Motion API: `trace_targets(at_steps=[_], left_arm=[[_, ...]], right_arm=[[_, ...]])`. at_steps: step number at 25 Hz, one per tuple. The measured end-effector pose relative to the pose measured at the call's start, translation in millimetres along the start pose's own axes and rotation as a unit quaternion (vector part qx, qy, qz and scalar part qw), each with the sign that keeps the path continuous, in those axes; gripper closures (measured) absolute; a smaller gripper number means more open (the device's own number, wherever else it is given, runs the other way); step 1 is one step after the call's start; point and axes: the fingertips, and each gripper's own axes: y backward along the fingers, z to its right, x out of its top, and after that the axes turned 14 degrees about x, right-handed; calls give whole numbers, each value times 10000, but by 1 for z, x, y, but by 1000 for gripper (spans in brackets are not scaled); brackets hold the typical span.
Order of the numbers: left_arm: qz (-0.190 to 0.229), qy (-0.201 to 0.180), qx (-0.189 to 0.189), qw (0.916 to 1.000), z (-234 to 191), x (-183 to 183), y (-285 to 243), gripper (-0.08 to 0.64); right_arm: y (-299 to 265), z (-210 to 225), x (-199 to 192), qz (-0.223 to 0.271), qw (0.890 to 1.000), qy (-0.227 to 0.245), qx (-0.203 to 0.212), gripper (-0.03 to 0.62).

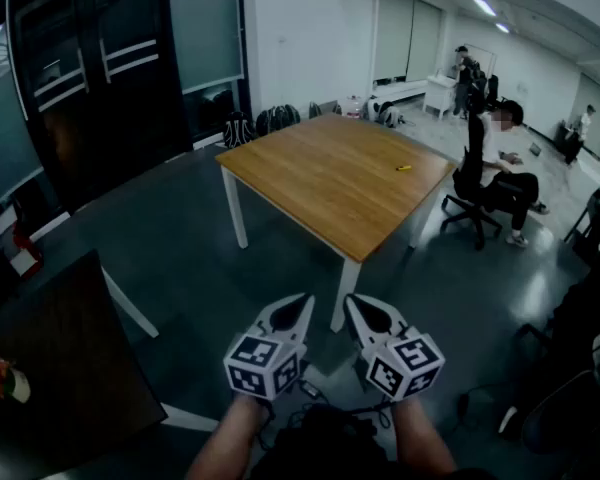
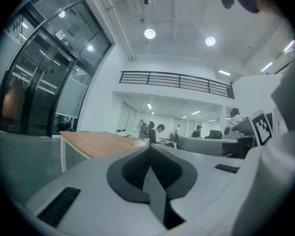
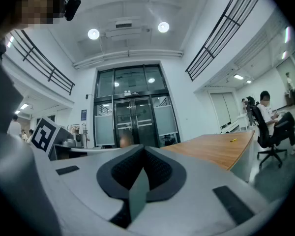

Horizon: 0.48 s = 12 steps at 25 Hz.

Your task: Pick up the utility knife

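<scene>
A wide office hall with a dark floor and tall glass doors spreads ahead of the person. A square wooden tabletop on white legs stands alone in the middle. It is bare except for one small yellow thing near its far right edge, which I take to be the utility knife. The knife lies flat and well apart from both tools, in easy reach only once the person walks up. Beyond that corner a seated person occupies an office chair, and a second, dark table sits at the near left. Backpacks rest on the floor along the far wall; what they hold cannot be told, and no container shows on the tabletop.

The left hand-held gripper and the right hand-held gripper are carried side by side, level and close to the body, a travelling pose rather than a reach. Each has its jaws closed together with nothing between them. Judging from this, the approach is not yet made, and the jaws must part before any grasp
</scene>
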Motion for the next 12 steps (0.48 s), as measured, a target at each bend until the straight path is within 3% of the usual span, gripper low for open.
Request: trace_targets(at_steps=[12], left_arm=[[-122, -55, -184, 9997, 14, -2, -18, 554]], right_arm=[[11, 19, 2, 0, 9998, -24, -198, 581]])
